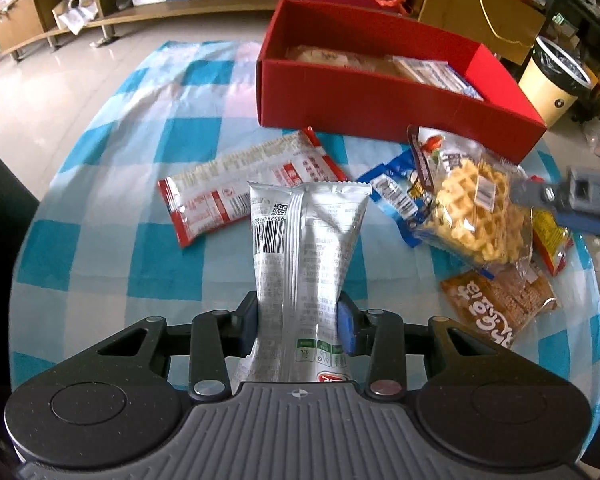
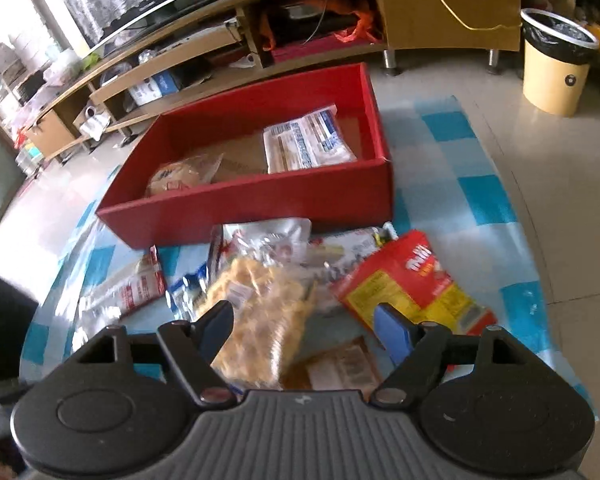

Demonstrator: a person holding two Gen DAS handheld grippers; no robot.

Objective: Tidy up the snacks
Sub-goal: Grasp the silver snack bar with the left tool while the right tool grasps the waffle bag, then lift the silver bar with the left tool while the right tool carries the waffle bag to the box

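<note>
Left wrist view: a silver packet [image 1: 306,264] is clamped upright by the left gripper [image 1: 300,320] above the checked cloth [image 1: 112,184]. Right gripper [image 2: 306,322] is spread wide around a waffle bag [image 2: 260,320]; the red box [image 2: 260,196] is seen behind.

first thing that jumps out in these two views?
The silver snack packet clamped upright in the left claw, dead centre of its view. Behind it, the open red box with a few packets already inside. The right claw hangs open over the waffle snack bag in the loose pile.
</note>
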